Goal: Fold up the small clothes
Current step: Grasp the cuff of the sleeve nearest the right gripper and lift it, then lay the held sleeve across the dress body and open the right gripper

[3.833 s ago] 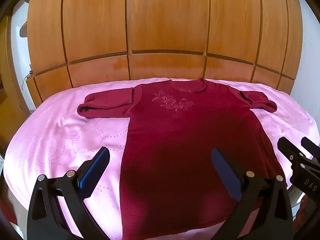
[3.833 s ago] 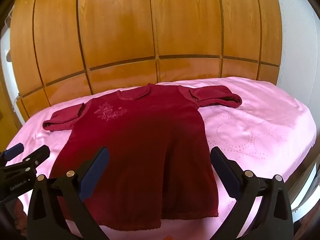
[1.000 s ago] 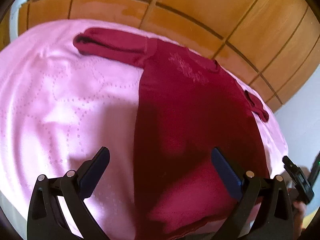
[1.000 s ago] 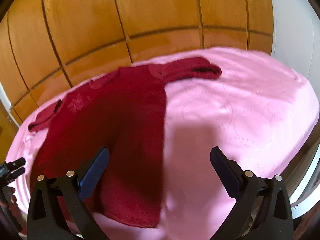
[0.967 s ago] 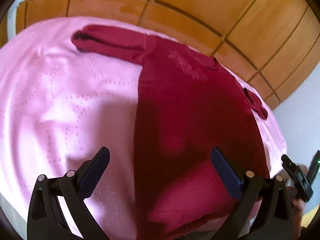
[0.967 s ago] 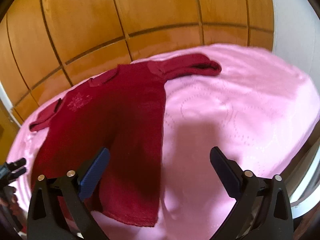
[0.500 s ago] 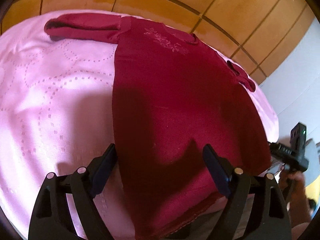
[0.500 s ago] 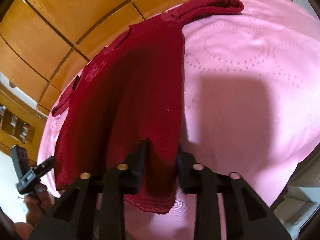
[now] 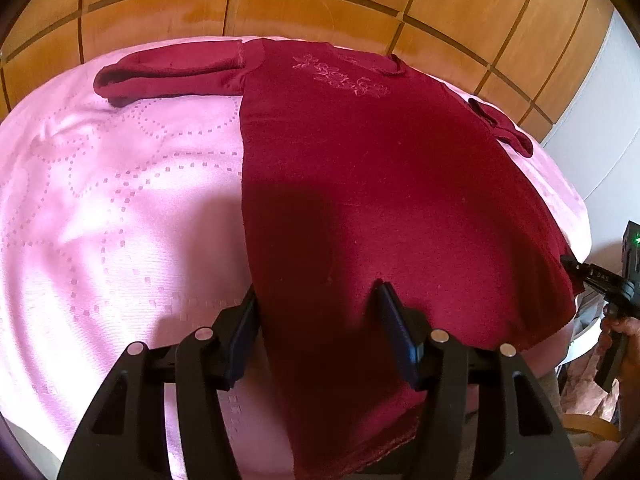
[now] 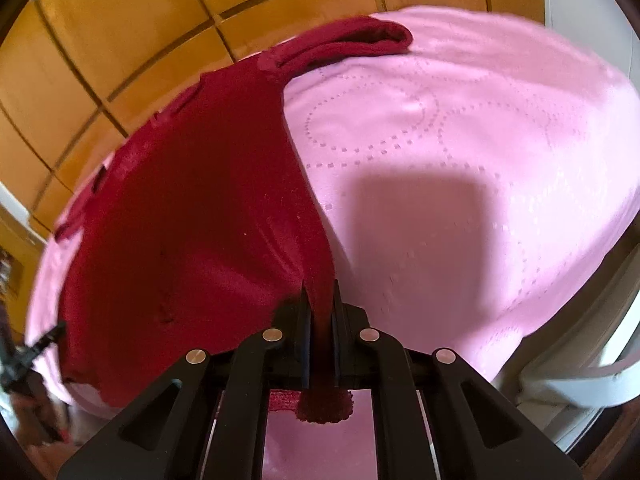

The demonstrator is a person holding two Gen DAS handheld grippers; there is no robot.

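A dark red knit dress [image 9: 380, 180] with embroidered flowers on the chest lies flat on the pink bedspread [image 9: 100, 200], sleeves spread out. My left gripper [image 9: 320, 320] is low over the dress's lower left side. Its jaws are closing, with the fabric's left edge between them and not pinched. My right gripper [image 10: 320, 304] is shut on the lower right edge of the dress [image 10: 200, 220], and a pinched strip of hem hangs out behind its pads. The right gripper [image 9: 592, 276] also shows in the left wrist view at the dress's right hem, with a hand below it.
Wooden wall panels [image 9: 320, 0] stand behind the bed. The bedspread [image 10: 460, 140] runs wide to the right of the dress. The bed's near edge drops off just behind both grippers. A white wall [image 9: 600, 100] rises at the right.
The left jaws have narrowed around the dress's left edge. The right gripper has sunk to the bed and its jaws have closed on the dress's right hem edge.
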